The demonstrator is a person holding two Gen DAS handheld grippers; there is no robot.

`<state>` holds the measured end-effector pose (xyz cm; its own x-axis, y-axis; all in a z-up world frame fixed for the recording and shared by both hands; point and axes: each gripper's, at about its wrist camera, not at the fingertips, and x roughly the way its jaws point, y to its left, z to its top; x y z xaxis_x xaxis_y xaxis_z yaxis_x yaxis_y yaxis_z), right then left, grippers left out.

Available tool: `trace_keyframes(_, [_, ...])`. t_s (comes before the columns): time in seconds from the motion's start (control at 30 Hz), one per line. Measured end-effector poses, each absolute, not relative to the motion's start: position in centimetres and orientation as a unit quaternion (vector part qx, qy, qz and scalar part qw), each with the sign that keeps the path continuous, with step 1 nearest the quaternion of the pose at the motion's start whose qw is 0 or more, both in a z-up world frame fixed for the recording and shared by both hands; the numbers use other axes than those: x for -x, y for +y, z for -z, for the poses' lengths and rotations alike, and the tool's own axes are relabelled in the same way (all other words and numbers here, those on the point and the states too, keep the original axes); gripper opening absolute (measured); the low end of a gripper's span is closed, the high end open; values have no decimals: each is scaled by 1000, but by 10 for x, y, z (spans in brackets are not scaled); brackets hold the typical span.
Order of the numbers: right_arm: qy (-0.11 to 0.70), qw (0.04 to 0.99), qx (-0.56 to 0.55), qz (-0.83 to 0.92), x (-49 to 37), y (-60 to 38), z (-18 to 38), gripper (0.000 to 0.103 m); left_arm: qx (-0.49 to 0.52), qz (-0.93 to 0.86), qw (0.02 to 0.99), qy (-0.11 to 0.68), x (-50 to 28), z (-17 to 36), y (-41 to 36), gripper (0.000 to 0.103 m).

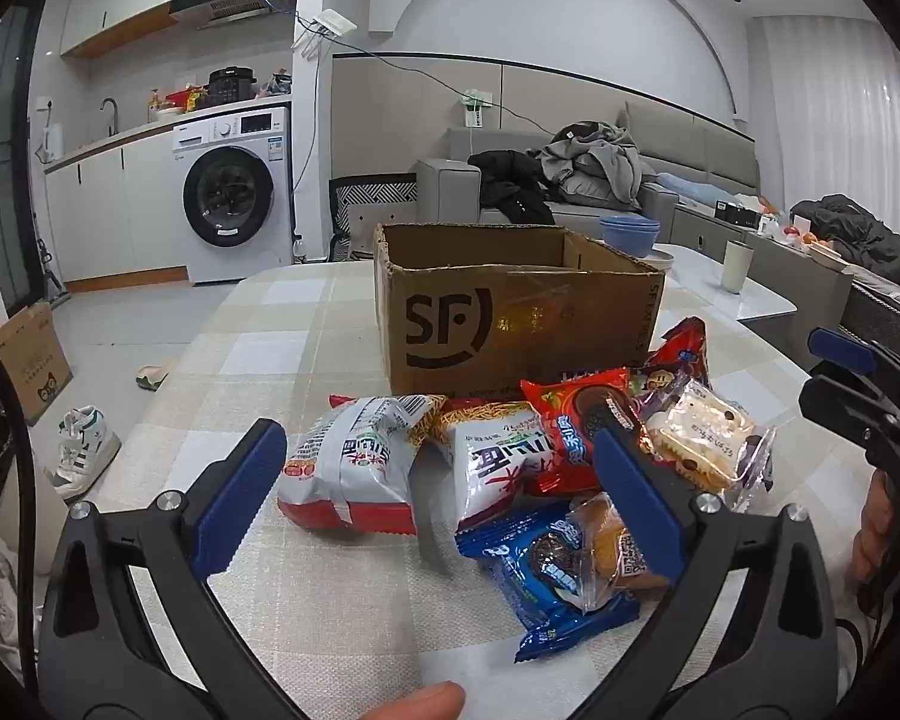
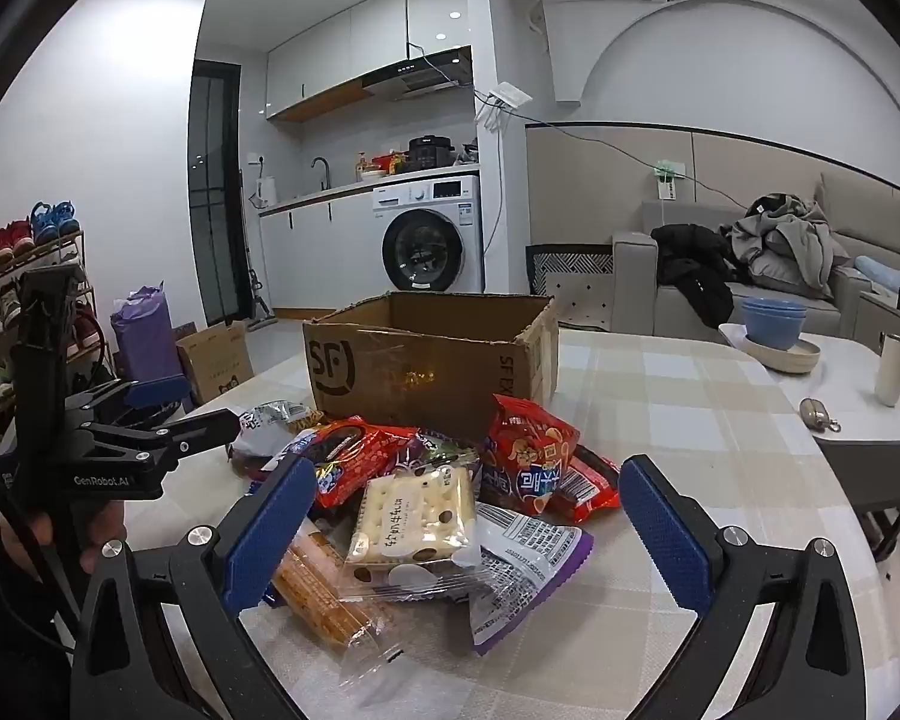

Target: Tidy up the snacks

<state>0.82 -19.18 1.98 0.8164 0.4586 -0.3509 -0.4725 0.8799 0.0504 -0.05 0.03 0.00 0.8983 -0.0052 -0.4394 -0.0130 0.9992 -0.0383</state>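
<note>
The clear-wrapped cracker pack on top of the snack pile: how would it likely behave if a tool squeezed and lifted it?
The cracker pack looks light, and its square crackers probably hold it fairly stiff. The glossy clear wrapper may slip between pads, and a hard squeeze could crack the crackers. It rests tilted on other packets, so a push would likely slide it off the pile.

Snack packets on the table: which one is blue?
The Oreo-style cookie packet, the pile's only blue wrapper, lying nearest the camera in the left wrist view, partly under a clear-wrapped cake.
</note>
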Motion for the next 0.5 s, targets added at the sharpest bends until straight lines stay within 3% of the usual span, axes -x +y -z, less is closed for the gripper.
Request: trace_keyframes(0.5, [187,951,13,-247,-11,-195,-18,103,18,-3,974,228,0,0,0,102])
